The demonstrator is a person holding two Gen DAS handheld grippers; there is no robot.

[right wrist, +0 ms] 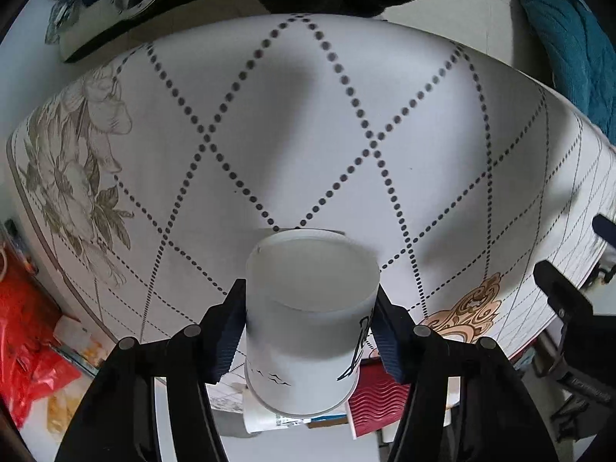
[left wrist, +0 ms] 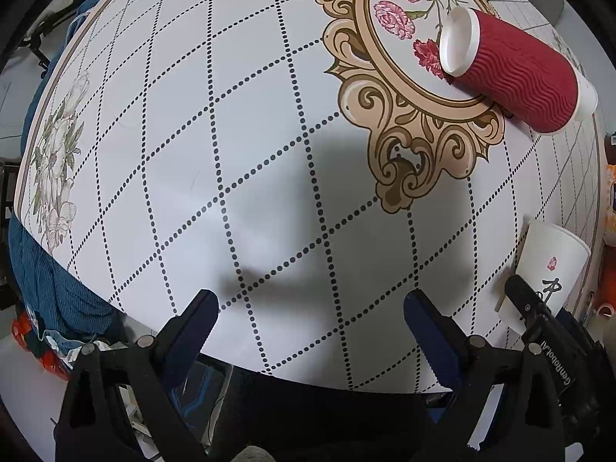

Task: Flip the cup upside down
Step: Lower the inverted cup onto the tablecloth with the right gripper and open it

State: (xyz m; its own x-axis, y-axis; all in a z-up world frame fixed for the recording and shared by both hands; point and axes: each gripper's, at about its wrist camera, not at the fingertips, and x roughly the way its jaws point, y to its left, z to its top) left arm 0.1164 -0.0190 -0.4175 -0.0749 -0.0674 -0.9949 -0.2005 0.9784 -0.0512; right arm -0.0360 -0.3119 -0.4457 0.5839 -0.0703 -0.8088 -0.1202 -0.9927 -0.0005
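Beside the fallen red ripple cup [left wrist: 516, 73], my right gripper [right wrist: 308, 327] has its jaws clamped on the white paper cup [right wrist: 308, 319] for turning over; my left gripper [left wrist: 312, 331] idles, jaws apart.

Counter: white top [left wrist: 161, 123] printed with a dotted black diamond grid; it fills most of both views.
Counter centre: ornate gold-and-tan medallion [left wrist: 415, 131] framing pink carnations.
Counter edge: pale grey flower print [left wrist: 57, 161] beside a thin brown border line.
Beyond the counter edge: teal ribbed fabric [left wrist: 57, 281] hangs just past the rim.
Floor: pale, below the counter; red plastic bag [right wrist: 27, 346] lies on it.
Light: soft, casting broad grey shadows [left wrist: 346, 208] on the counter.
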